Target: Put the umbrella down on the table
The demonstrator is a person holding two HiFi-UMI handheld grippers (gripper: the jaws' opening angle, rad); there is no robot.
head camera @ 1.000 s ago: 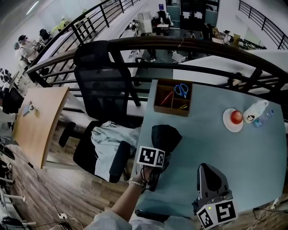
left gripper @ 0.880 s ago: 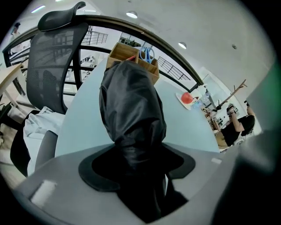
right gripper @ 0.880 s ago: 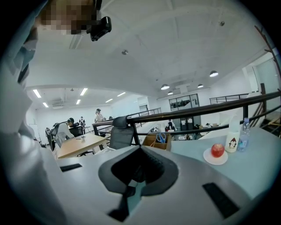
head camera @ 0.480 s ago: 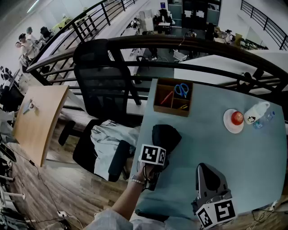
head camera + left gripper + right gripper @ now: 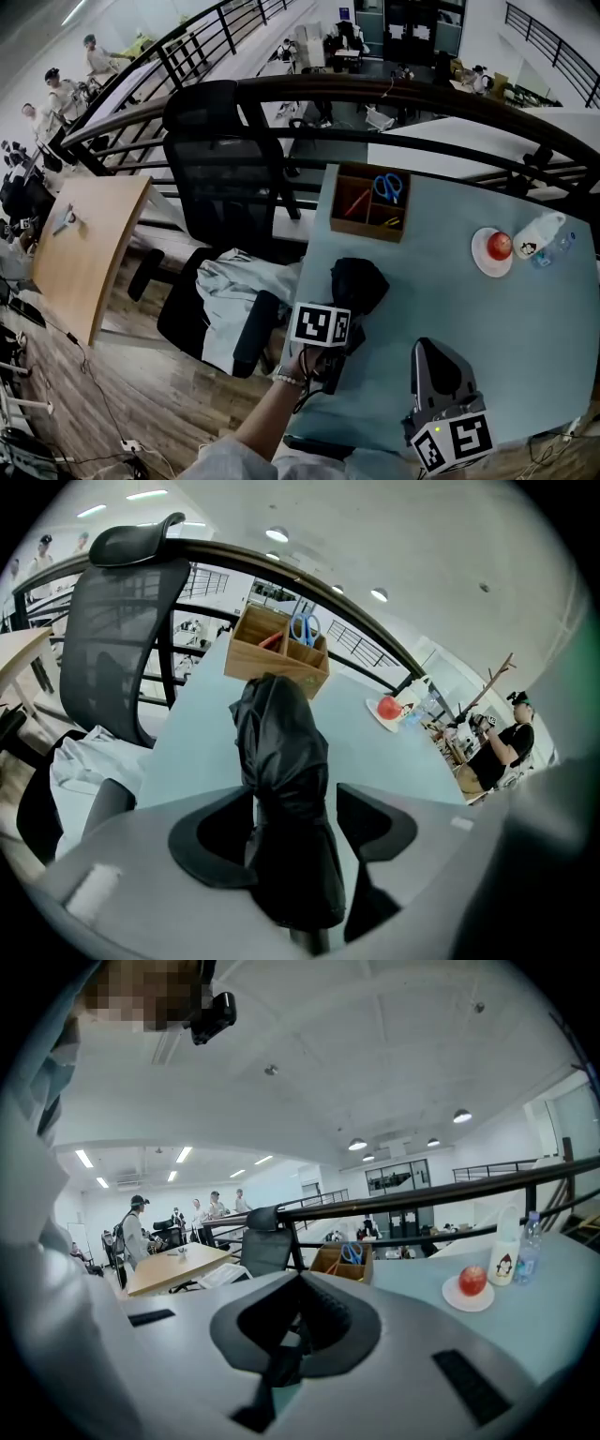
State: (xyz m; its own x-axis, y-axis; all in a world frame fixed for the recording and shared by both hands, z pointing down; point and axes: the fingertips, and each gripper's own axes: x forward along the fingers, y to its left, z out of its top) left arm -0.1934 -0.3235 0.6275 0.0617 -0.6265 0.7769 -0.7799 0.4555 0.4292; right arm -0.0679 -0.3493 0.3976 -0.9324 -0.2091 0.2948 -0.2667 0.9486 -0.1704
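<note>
The folded black umbrella (image 5: pixel 357 284) lies lengthwise over the pale blue table (image 5: pixel 525 319), near its left edge, tip toward the wooden organizer. My left gripper (image 5: pixel 339 312) is shut on the umbrella (image 5: pixel 279 761) around its lower part, a jaw on each side, and the handle stub pokes out below. I cannot tell whether the umbrella rests on the tabletop or hangs just above it. My right gripper (image 5: pixel 427 351) is near the table's front edge, right of the umbrella. In the right gripper view its jaws (image 5: pixel 300 1321) meet with nothing between them.
A wooden organizer (image 5: pixel 369 202) with blue scissors stands at the table's far left. At the far right are a plate with a red apple (image 5: pixel 499 246), a white bottle (image 5: pixel 534 233) and a small water bottle. A black office chair (image 5: pixel 220 178) with a pale garment stands left of the table.
</note>
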